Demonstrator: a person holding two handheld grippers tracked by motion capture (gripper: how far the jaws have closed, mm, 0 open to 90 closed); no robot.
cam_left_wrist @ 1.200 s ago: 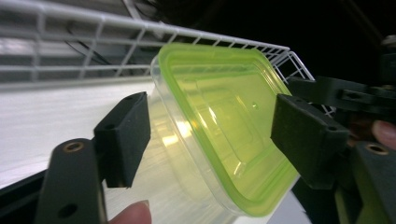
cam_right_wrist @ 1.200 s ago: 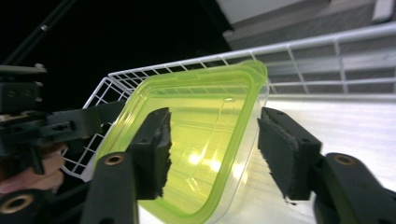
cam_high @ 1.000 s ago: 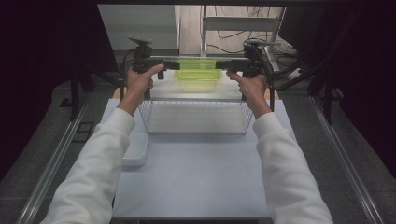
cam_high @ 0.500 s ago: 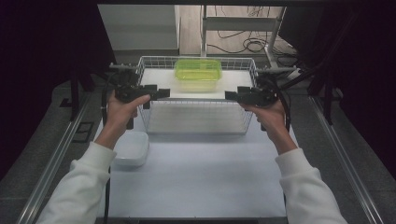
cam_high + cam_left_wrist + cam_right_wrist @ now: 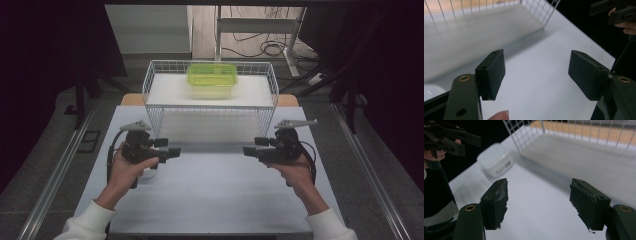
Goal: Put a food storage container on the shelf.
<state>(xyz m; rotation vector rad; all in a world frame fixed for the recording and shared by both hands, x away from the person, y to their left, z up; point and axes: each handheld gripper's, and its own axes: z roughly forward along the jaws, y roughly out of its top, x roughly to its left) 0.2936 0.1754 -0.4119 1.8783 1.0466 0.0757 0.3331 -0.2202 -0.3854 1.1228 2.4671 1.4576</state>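
A white wire basket (image 5: 210, 107) stands at the far middle of the white table (image 5: 210, 195). A translucent green container (image 5: 212, 80) rests inside it, toward the far side. My left gripper (image 5: 175, 151) hovers in front of the basket's near left corner. Its jaws are open with nothing between them (image 5: 536, 72). My right gripper (image 5: 247, 151) hovers in front of the near right corner, also open and empty (image 5: 539, 202). The two grippers point at each other across a gap.
A small white lidded box (image 5: 495, 162) sits on the table left of the basket, near my left hand. The basket's wire wall (image 5: 541, 12) stands just beyond both grippers. Dark floor and metal rails flank the table.
Both grippers have drawn back from the green container inside the basket toward me and now hover low in front of the basket. The container stays in the basket.
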